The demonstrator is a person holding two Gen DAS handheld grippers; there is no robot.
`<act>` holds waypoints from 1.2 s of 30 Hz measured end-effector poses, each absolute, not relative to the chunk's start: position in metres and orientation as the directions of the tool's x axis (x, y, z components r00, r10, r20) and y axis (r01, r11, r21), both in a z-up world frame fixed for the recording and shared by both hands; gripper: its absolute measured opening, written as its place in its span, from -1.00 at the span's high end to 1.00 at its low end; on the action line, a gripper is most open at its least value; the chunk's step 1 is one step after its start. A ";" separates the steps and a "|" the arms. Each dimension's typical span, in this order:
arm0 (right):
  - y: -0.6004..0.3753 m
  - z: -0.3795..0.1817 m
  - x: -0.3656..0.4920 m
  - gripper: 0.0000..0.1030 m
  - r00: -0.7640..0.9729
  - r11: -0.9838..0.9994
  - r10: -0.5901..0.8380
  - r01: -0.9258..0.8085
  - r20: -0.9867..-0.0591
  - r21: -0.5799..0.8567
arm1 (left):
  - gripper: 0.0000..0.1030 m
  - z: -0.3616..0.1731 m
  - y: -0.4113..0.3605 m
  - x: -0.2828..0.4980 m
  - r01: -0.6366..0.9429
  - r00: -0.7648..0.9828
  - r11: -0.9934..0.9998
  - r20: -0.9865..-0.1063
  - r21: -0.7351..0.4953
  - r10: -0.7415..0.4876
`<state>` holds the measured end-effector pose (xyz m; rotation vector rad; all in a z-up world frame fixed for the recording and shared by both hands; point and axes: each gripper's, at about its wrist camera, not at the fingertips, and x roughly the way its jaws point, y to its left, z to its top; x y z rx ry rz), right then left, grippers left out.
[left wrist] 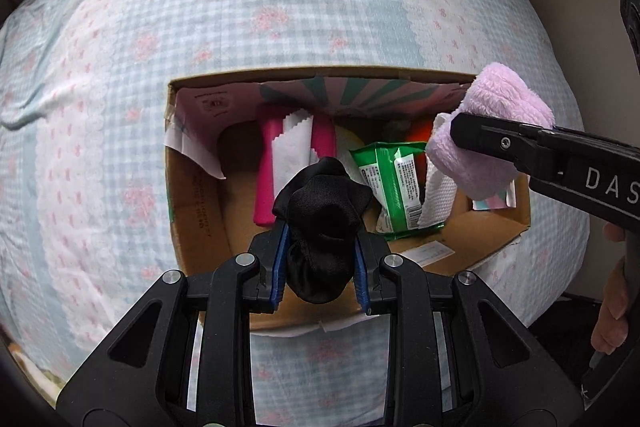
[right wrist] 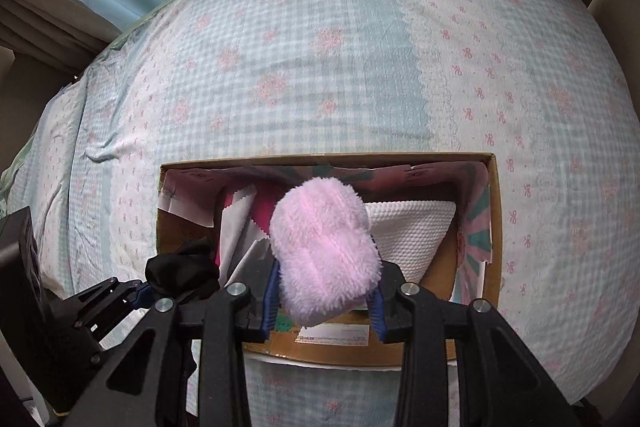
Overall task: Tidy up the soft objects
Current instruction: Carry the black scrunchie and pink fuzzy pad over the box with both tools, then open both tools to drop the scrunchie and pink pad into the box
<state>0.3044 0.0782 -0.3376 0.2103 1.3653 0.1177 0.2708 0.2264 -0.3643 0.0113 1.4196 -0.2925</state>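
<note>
While both tools hang over the open cardboard box [left wrist: 192,195] on the bed, each one has something soft in its grip. On the left gripper [left wrist: 320,267], the blue-padded fingers are pressed in on a balled black sock [left wrist: 324,219], held above the near part of the box. On the right gripper [right wrist: 324,291], the fingers are squeezed onto a fluffy pink bundle [right wrist: 324,251], held up over the box's right side. Down inside the box lie a pink tube-shaped thing [left wrist: 266,171] with a white zigzag-edged cloth [left wrist: 292,147] across it, a green packet [left wrist: 396,183] and a white textured paper towel [right wrist: 408,235]. The box sits on a blue-checked bedsheet [left wrist: 240,7] with pink flowers
</note>
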 end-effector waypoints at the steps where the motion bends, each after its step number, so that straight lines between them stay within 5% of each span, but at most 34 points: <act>1: 0.080 -0.347 0.309 0.35 0.179 0.974 0.209 0.044 -0.961 0.220 | 0.54 -0.372 0.224 0.271 0.215 0.107 0.963 -0.976 -0.163 -0.189; 7: 0.084 -0.383 0.328 0.35 0.097 0.960 0.255 0.093 -0.962 0.263 | 0.54 -0.396 0.212 0.268 0.293 0.067 0.946 -0.985 -0.135 -0.162; 9: 0.082 -0.387 0.331 0.03 0.089 0.951 0.277 0.120 -0.957 0.286 | 0.48 -0.395 0.212 0.268 0.306 0.070 0.940 -0.981 -0.150 -0.180; 10: 0.080 -0.387 0.331 -0.23 0.094 0.944 0.291 0.135 -0.952 0.302 | 0.08 -0.392 0.211 0.267 0.316 0.074 0.937 -0.980 -0.153 -0.185; 11: 0.077 -0.387 0.331 -0.39 0.103 0.937 0.302 0.152 -0.948 0.315 | -0.69 -0.389 0.210 0.265 0.324 0.083 0.934 -0.979 -0.149 -0.185; 12: 0.074 -0.386 0.331 -0.74 0.104 0.934 0.300 0.169 -0.948 0.314 | -1.00 -0.385 0.210 0.263 0.333 0.099 0.932 -0.978 -0.140 -0.182; 13: 0.073 -0.384 0.331 -0.92 0.105 0.935 0.292 0.177 -0.951 0.306 | -0.99 -0.381 0.210 0.260 0.342 0.118 0.929 -0.975 -0.139 -0.189; 15: 0.069 -0.381 0.329 -0.97 0.105 0.943 0.265 0.177 -0.958 0.280 | -0.99 -0.379 0.210 0.256 0.352 0.117 0.926 -0.975 -0.138 -0.190; 27: 0.056 -0.352 0.295 -0.97 0.159 0.955 0.210 0.177 -0.965 0.237 | -0.99 -0.364 0.219 0.233 0.338 0.152 0.933 -0.971 -0.123 -0.183; 36: 0.033 -0.263 0.253 -0.97 0.306 0.963 0.212 0.099 -0.928 0.252 | -0.99 -0.271 0.212 0.211 0.289 0.318 0.952 -0.927 -0.105 -0.198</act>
